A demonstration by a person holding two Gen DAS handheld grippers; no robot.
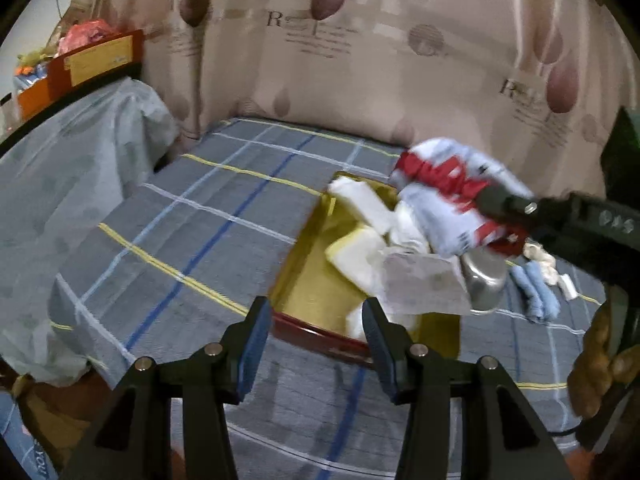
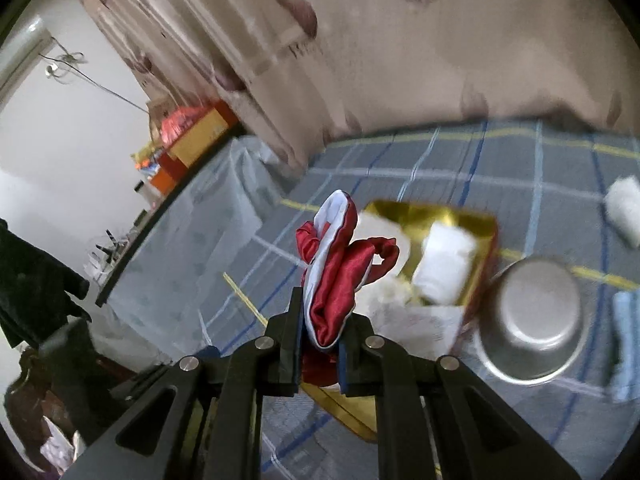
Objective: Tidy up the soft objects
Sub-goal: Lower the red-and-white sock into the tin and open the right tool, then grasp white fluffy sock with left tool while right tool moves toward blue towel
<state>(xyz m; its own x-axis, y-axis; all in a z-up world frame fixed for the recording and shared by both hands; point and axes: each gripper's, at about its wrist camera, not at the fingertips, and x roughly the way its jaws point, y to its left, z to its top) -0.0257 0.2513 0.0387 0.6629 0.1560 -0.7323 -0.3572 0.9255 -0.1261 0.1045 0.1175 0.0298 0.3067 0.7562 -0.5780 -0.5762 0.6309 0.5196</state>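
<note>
My right gripper [image 2: 320, 320] is shut on a red and white satin cloth [image 2: 336, 272] and holds it in the air above the gold-lined box [image 2: 472, 220]. The left wrist view shows that cloth [image 1: 448, 196] hanging over the box's far right part, with the right gripper [image 1: 496, 204] reaching in from the right. The box [image 1: 316, 276] holds several white and pale yellow soft pieces [image 1: 360, 208] and a paper sheet [image 1: 424, 284]. My left gripper [image 1: 316, 320] is open and empty at the box's near red edge.
A steel bowl [image 2: 536, 312] lies upside down right of the box, also in the left wrist view [image 1: 484, 280]. A blue folded towel [image 1: 534, 292] and a white roll [image 2: 624, 208] lie on the grey plaid bedsheet [image 1: 192, 232]. A curtain hangs behind; a covered bench [image 1: 60, 184] stands left.
</note>
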